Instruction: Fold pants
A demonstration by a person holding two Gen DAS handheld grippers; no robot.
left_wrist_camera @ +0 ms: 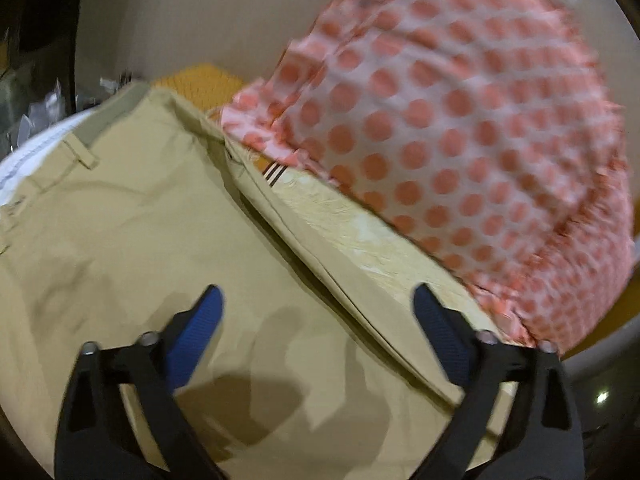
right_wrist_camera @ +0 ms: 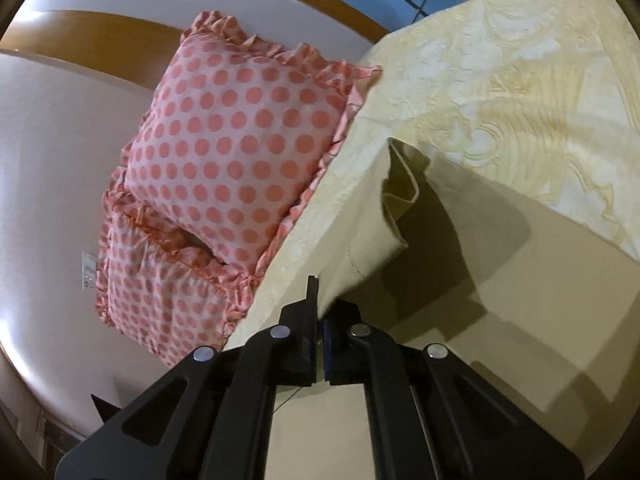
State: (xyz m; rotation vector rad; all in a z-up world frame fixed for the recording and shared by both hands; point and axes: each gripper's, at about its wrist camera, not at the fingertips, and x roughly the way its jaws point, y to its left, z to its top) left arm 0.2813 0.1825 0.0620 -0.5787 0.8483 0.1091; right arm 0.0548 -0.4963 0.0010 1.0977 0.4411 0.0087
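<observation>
Beige khaki pants (left_wrist_camera: 132, 220) lie spread on the bed, waistband and belt loops at the upper left of the left wrist view. My left gripper (left_wrist_camera: 316, 300) is open just above the pants, blue pads apart, holding nothing. One fold edge of the pants runs diagonally between its fingers. In the right wrist view my right gripper (right_wrist_camera: 320, 312) is shut on a hem edge of the pants (right_wrist_camera: 500, 300) and lifts the cloth, which hangs in a fold in front of it.
Two pink polka-dot pillows (right_wrist_camera: 224, 140) with ruffled edges lie beside the pants; one shows in the left wrist view (left_wrist_camera: 460, 128). A pale yellow embossed bedspread (right_wrist_camera: 520, 80) covers the bed. A wooden headboard (right_wrist_camera: 100, 36) stands behind. An orange-yellow item (left_wrist_camera: 200, 80) lies beyond the waistband.
</observation>
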